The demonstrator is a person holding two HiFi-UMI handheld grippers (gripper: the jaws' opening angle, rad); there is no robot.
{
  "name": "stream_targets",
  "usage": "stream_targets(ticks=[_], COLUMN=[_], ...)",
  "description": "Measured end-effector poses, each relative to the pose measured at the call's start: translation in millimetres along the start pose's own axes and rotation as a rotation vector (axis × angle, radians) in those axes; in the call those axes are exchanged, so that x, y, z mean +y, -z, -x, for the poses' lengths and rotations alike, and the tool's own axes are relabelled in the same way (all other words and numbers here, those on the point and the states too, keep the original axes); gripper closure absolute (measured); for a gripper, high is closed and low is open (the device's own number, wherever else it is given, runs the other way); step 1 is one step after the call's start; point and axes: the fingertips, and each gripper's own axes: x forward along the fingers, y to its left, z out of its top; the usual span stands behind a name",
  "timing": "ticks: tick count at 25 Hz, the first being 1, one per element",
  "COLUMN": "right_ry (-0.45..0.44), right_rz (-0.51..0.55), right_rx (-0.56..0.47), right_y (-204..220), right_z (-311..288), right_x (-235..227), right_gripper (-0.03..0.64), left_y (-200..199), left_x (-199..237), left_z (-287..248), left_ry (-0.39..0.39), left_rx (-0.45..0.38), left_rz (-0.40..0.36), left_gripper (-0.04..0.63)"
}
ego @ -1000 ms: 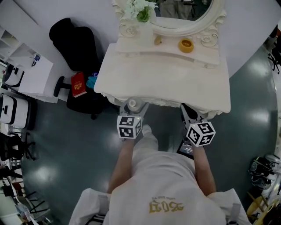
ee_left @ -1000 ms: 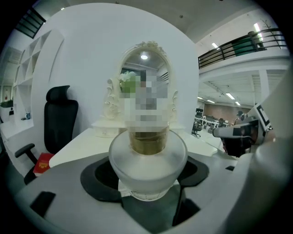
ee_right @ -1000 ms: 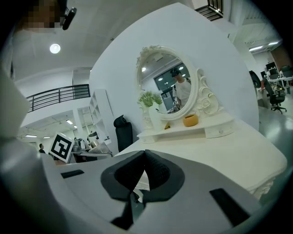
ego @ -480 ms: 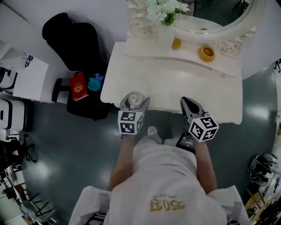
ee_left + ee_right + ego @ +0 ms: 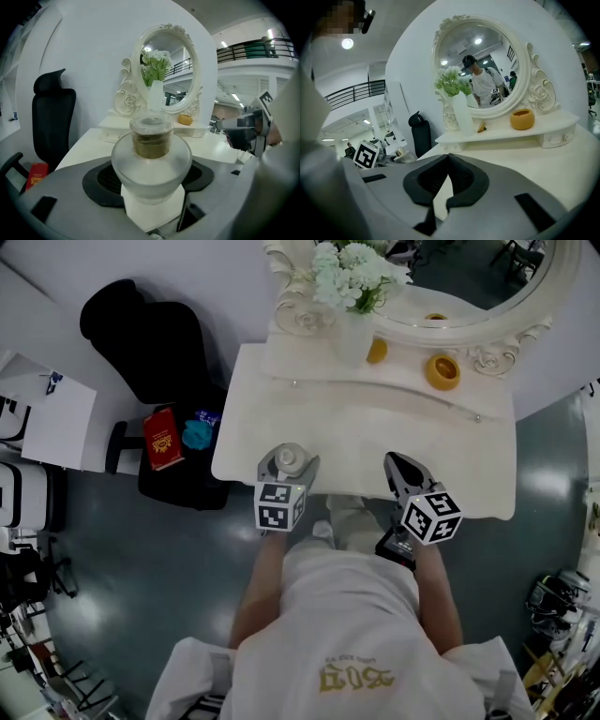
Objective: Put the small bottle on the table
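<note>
My left gripper [image 5: 288, 461] is shut on a small frosted glass bottle [image 5: 151, 161] with a clear cap and amber liquid, held upright between the jaws. In the head view the small bottle [image 5: 288, 459] hangs just over the near left edge of the white dressing table [image 5: 375, 437]. My right gripper [image 5: 400, 468] is over the table's near edge to the right, jaws closed together with nothing between them [image 5: 445, 180].
On the raised back shelf stand a white vase of flowers [image 5: 354, 296], an orange bowl [image 5: 442, 372] and a small orange item [image 5: 376, 351] below an oval mirror [image 5: 469, 277]. A black chair [image 5: 141, 334] with a red book [image 5: 162, 439] stands left of the table.
Both grippers have moved forward from in front of the table edge to over its near edge, the left one carrying the bottle. The view has shifted toward the table.
</note>
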Motion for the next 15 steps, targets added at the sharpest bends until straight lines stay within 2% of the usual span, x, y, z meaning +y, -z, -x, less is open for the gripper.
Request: stream_targets(ticks=[4,15], right_ry=[-0.008,-0.002], right_rz=[0.009,-0.017], right_rx=[0.019,0.067], right_y=[1.7,12.9], right_z=[-14.5,-37.5], right_x=[-5.4,-22.4], right_gripper=[0.604,0.604], left_y=[-1.8,15.0], left_x=[1.3,16.8], left_z=[-15.5,-42.9], left_ry=[0.015,0.005], left_rx=[0.017,0.085], left_rz=[-0.020,-0.017], left_gripper=[0.247,0.247])
